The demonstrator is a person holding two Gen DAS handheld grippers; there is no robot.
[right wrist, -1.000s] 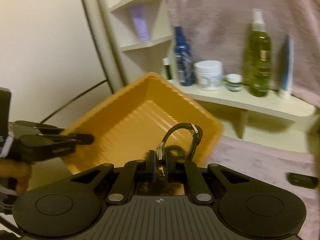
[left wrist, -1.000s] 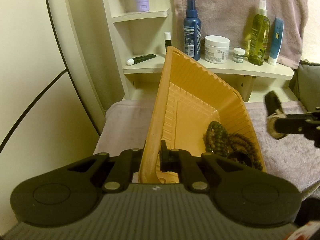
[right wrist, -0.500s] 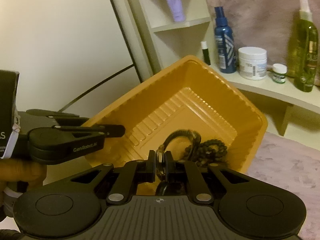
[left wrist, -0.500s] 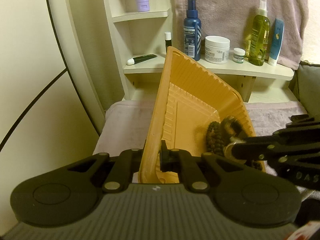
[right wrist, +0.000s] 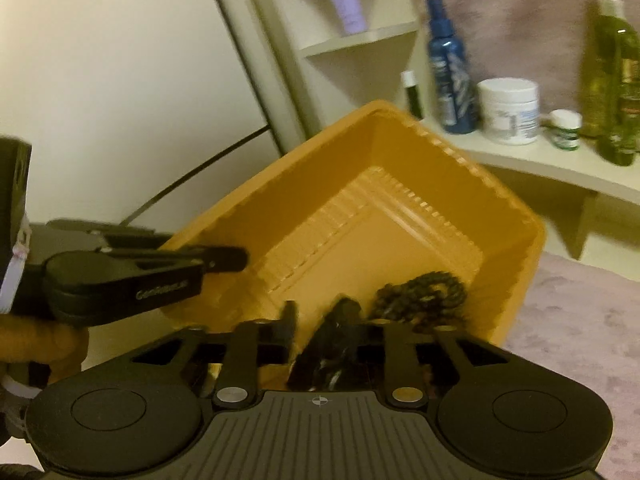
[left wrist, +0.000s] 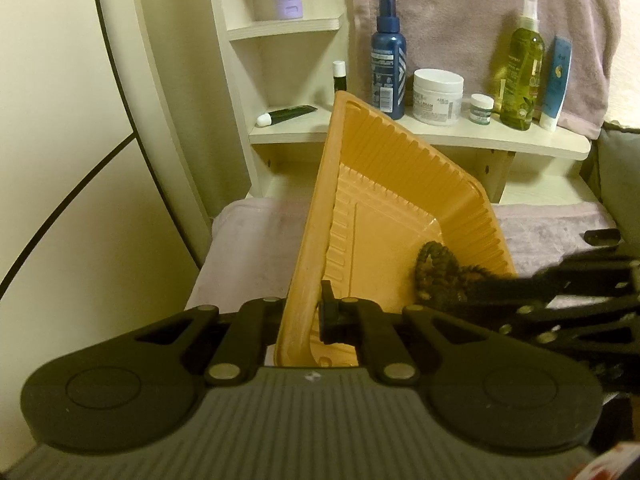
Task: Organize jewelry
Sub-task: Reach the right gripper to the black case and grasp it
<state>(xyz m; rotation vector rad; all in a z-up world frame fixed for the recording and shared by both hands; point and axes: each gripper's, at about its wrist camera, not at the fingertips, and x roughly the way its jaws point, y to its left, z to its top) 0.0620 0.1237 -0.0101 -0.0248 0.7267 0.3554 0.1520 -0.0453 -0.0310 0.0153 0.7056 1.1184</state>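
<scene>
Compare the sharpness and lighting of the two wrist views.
Left wrist view: sharp, warm dim yellowish light, orange tray crisp, shelf edges bowed by the fisheye. Right wrist view: motion-smeared, bottles and right gripper soft, dark watch between its jaws hard to read.

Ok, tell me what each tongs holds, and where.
Left tongs: shut on the tray's near rim. Right tongs: just opened; the watch sits loose between them.

Black grippers, silver screws, ribbed grey housings.
</scene>
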